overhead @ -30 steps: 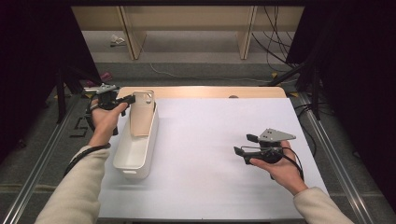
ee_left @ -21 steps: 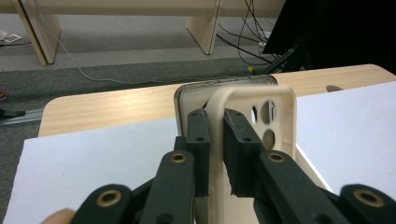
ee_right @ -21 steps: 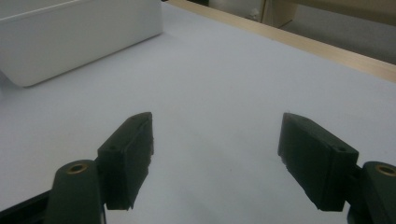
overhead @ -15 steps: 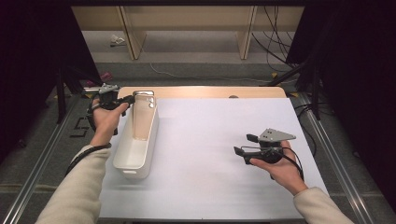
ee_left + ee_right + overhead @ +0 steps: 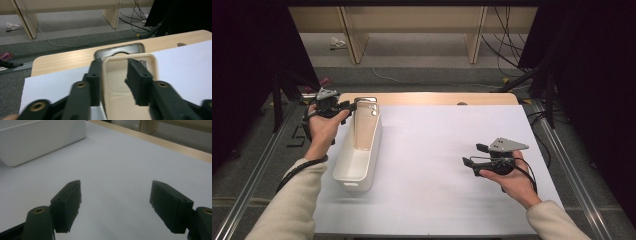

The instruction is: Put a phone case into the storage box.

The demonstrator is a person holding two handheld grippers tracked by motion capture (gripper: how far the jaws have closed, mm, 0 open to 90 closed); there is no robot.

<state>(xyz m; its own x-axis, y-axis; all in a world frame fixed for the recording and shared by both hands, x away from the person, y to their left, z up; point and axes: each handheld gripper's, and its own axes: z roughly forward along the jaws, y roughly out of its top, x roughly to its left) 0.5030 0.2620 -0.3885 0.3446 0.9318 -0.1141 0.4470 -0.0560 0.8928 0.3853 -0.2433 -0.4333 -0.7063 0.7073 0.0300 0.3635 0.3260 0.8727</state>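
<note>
A beige board (image 5: 363,129) with a cut-out handle stands on end inside the far part of a long white bin (image 5: 357,167) at the table's left, with a metal tray (image 5: 368,101) right behind it. My left gripper (image 5: 348,107) is at the board's top. Its jaws have just been opening, and in the left gripper view the gripper (image 5: 113,72) straddles the left rim of the beige board (image 5: 120,100): one jaw is outside, the other is in the handle hole, clear of the rim. At the right, my right gripper (image 5: 469,156) hovers open over the white sheet, and its gripper (image 5: 116,202) holds nothing.
A white sheet (image 5: 447,150) covers most of the wooden table (image 5: 427,97). The bin's wall (image 5: 37,140) lies far off to the left of the right gripper. Beyond the table are shelf legs (image 5: 474,37) and cables (image 5: 504,50) on the floor. Metal rails run along both sides.
The left jaws, shut on the board's rim one second ago, now stand apart around it. The board stays upright in the bin. The right hand has not moved.
</note>
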